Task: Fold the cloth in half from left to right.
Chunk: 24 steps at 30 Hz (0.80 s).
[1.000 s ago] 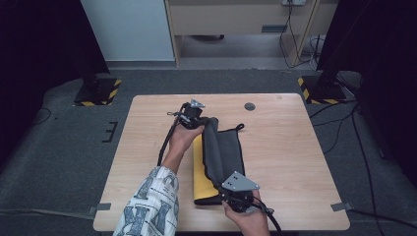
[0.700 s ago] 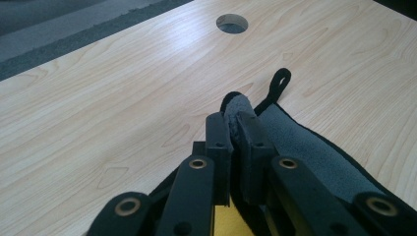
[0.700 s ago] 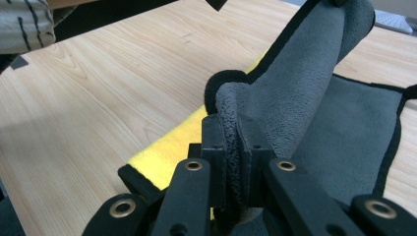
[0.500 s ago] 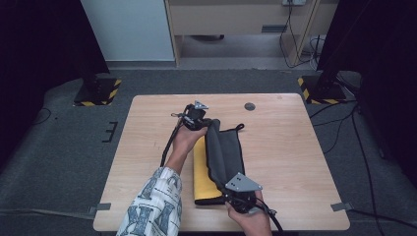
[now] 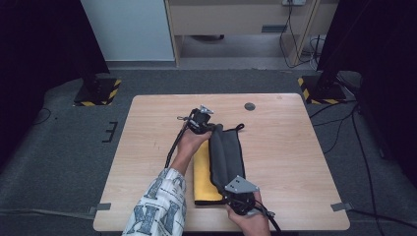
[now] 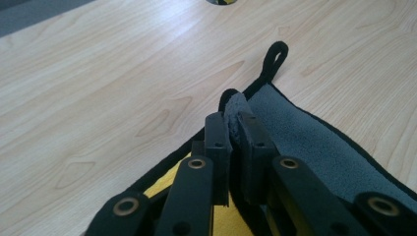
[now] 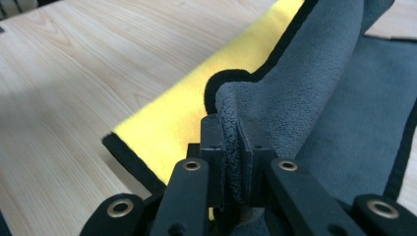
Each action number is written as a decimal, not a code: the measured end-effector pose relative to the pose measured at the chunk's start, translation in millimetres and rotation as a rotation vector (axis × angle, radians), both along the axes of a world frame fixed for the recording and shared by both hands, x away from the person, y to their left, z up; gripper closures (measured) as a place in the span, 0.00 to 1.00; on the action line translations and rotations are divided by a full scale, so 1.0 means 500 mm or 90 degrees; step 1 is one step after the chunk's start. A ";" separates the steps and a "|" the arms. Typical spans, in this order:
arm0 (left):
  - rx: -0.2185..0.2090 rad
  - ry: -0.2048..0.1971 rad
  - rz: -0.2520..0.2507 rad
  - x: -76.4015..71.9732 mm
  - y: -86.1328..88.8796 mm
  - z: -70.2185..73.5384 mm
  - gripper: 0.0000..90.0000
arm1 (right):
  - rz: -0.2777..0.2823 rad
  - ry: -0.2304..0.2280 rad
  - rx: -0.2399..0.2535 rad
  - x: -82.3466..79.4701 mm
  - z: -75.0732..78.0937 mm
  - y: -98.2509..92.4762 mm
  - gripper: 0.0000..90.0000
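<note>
on pale woodgrain table (image 5: pixel 147 147), both grippers pinch fuzzy grey cloth (image 5: pixel 227 152) with yellow underside, black-edged.

The bench (image 5: pixel 275 147) is being lit evenly from above in the high view, while the room's sides are being left almost black. Soft shadows are being cast beside the forearm (none hard-edged). In both gripper views, the near black jaws are being rendered sharp, and the far wood grain is being softened slightly. A pale sheen is being thrown across the wood.
</note>
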<state>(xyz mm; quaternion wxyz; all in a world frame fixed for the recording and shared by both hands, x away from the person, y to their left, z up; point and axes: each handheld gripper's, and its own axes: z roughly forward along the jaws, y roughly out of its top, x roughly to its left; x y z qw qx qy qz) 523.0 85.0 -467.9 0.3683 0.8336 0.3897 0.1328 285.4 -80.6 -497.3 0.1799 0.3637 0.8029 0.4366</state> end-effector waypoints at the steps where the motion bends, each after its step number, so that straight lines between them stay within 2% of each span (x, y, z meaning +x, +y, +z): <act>1: -0.001 0.002 -0.001 0.000 -0.003 -0.003 0.93 | -0.001 0.003 -0.001 0.001 -0.002 -0.002 0.92; 8: -0.012 0.004 -0.005 -0.002 -0.016 -0.012 0.92 | -0.018 0.022 -0.004 0.007 -0.010 -0.019 0.90; 16: -0.028 0.019 -0.018 -0.006 -0.029 -0.020 0.87 | -0.031 0.053 -0.017 0.012 -0.022 -0.025 0.80; 24: -0.049 0.028 -0.024 -0.012 -0.037 -0.018 0.81 | -0.044 0.062 -0.029 0.013 -0.023 -0.037 0.73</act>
